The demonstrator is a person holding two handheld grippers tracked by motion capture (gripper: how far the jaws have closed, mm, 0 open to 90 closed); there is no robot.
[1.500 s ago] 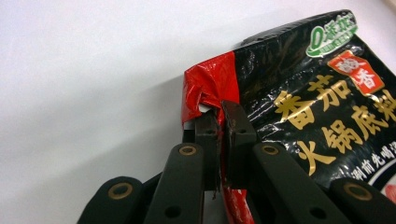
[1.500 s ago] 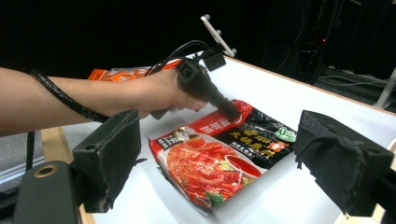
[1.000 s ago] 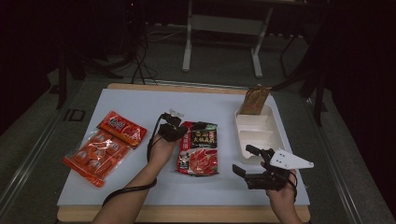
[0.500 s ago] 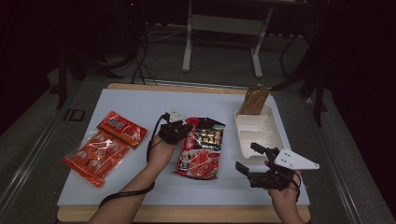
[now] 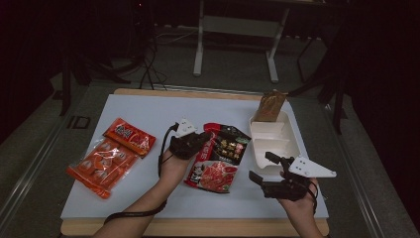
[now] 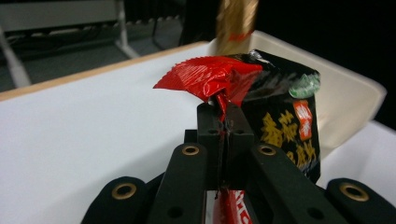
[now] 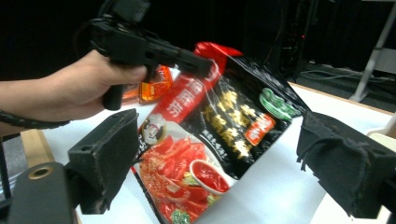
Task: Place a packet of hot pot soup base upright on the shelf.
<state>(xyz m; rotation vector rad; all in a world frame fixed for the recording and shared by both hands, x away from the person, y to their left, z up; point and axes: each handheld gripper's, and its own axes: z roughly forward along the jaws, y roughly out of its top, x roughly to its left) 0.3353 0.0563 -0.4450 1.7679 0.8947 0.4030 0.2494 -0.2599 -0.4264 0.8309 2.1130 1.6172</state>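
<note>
The red-and-black pouch (image 5: 218, 158) has tilted further, pinched by the left hand-held gripper (image 6: 224, 112) (top corner); the right hand-held gripper (image 5: 261, 167) gapes empty.

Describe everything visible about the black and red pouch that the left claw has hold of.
The pouch is a glossy plastic packet, black above and red below, printed with tomato pictures and yellow characters. Its red crimped top corner is pinched and crumpled in the shut left claw, which raises that end while the lower end rests on the white table. It lies left of the white tray. The open right claw faces it without touching.
</note>
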